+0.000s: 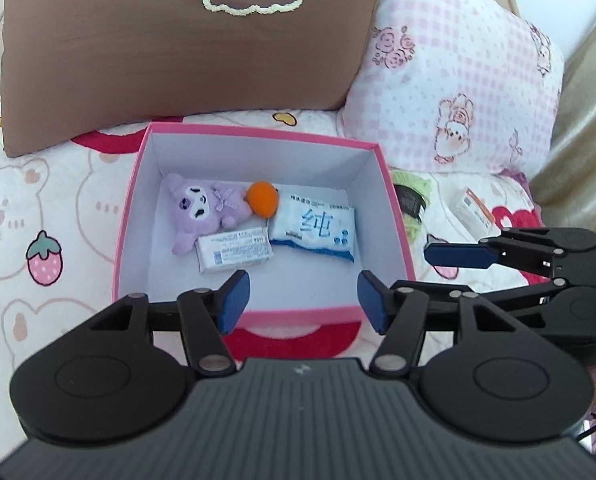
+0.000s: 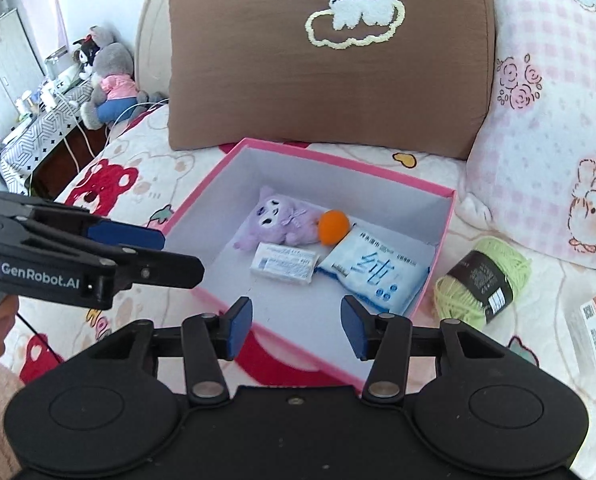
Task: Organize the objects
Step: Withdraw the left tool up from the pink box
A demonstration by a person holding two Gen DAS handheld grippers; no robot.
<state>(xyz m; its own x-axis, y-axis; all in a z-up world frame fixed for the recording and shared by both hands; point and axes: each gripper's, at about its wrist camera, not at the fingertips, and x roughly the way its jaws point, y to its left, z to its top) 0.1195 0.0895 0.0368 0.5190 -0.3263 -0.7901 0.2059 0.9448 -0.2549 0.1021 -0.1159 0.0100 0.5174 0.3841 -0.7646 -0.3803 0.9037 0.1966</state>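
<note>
Right wrist view: yarn ball (image 2: 484,282) lies beside pink box (image 2: 444,248); both grippers' fingers (image 2: 240,330) parted, empty.

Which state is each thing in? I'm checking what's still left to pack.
Pink box: open, no lid.
Purple plush: lying inside the box.
Orange ball: inside.
White packet: inside, flat.
Wipes pack: inside, flat.
Green yarn: outside, on the bed.
Small carton: outside.
Left gripper: open, empty.
Right gripper: open, empty.
</note>
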